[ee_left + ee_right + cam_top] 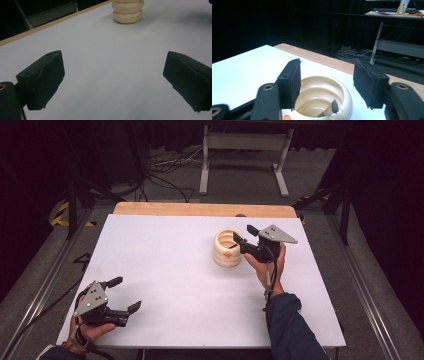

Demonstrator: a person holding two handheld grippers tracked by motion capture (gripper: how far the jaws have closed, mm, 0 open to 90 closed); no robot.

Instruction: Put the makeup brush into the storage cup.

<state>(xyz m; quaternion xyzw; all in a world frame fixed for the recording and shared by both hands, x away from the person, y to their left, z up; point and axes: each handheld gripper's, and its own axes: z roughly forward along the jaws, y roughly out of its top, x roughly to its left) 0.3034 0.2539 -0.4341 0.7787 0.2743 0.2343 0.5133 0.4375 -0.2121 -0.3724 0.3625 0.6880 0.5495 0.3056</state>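
A dark-tipped stick (331, 109) is held inside the cream ribbed pot (227, 248) (orange spot outside); right gripper (327, 81) and left gripper (112, 82) are spread wide, empty.

Pot (127, 11) top: cut off at 12 o'clock, left gripper view.
Stick (329, 110) in pot: lower end hidden.
Pot lettering: too small to read.

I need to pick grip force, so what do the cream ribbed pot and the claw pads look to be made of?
The cream ribbed pot looks like glazed ceramic or hard glossy plastic: smooth, with soft highlights on its bulging rings; the pictures cannot settle which. The pads of the right claw look like matte black foam or soft rubber: dull, no shine, slightly ragged edges. The left claw's pads look the same.
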